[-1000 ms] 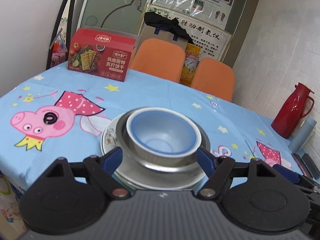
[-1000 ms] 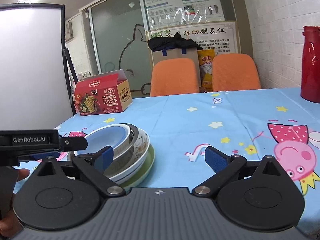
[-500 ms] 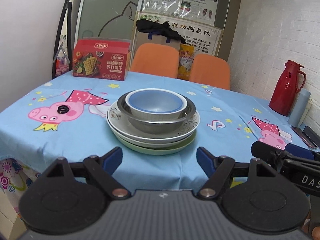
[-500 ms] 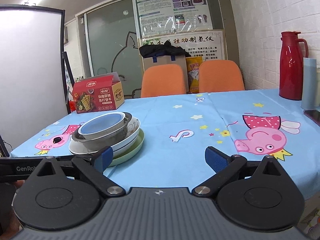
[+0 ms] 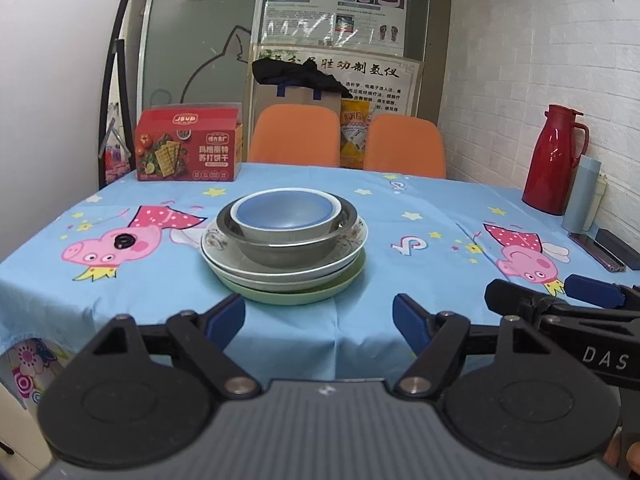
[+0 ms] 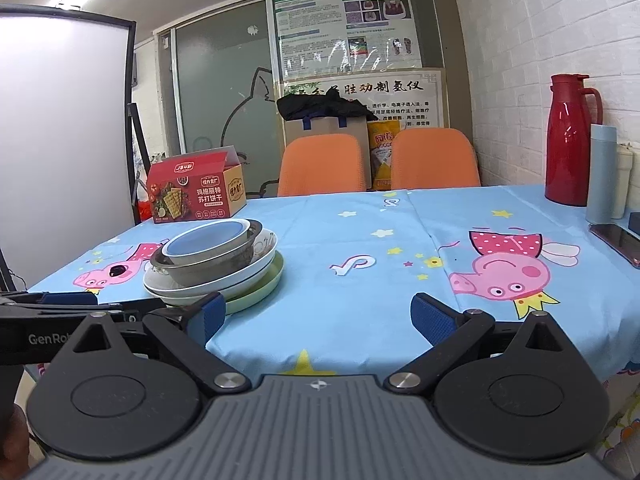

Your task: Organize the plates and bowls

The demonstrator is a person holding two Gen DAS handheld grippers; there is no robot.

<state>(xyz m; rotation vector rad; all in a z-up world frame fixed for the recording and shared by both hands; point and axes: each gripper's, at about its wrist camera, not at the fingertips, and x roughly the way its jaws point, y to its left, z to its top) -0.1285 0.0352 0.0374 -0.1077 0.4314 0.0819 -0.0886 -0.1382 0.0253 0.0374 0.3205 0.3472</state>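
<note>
Your right claw (image 5: 592,296) is cut off by the left view's right edge. The bowls (image 5: 286,216) hide most of each plate (image 5: 280,272) beneath them. The poster (image 6: 344,28) text is too small to read, and the phone (image 6: 618,240) runs off frame.

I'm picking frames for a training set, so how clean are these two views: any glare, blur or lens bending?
Left wrist view: sharp on the stacked bowls; glare streaks on the wall poster; the whiteboard frame bows from the fisheye. Right wrist view: also sharp; glare on the poster and highlights on the red thermos; corners darken.
</note>
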